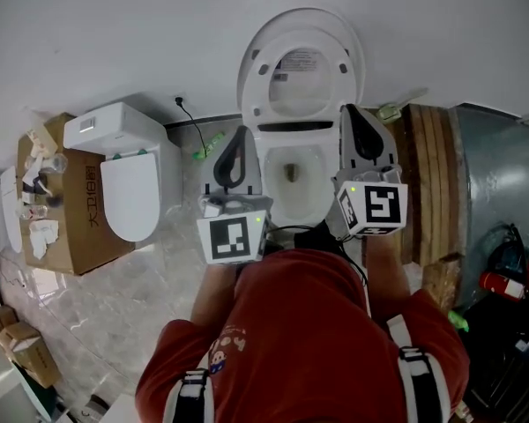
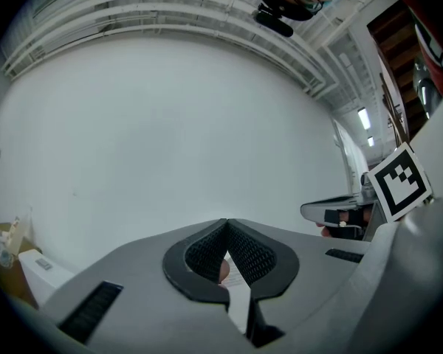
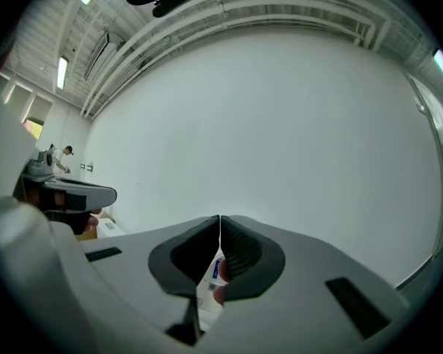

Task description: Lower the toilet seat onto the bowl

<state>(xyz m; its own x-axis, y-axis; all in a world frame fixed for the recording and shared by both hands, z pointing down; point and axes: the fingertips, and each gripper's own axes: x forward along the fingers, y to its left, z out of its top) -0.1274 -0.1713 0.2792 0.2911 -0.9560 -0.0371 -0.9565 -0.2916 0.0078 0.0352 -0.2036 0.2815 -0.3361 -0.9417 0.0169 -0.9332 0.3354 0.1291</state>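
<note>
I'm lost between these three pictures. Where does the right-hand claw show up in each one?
Head view: the right claw sits just right of the toilet bowl, near the middle, shut.
Left gripper view: the right claw is at the right edge, side-on, beside its patterned cube.
Right gripper view: the right claw fills the bottom centre, closed.
Shared landmark: the plain white wall, in all three.
</note>
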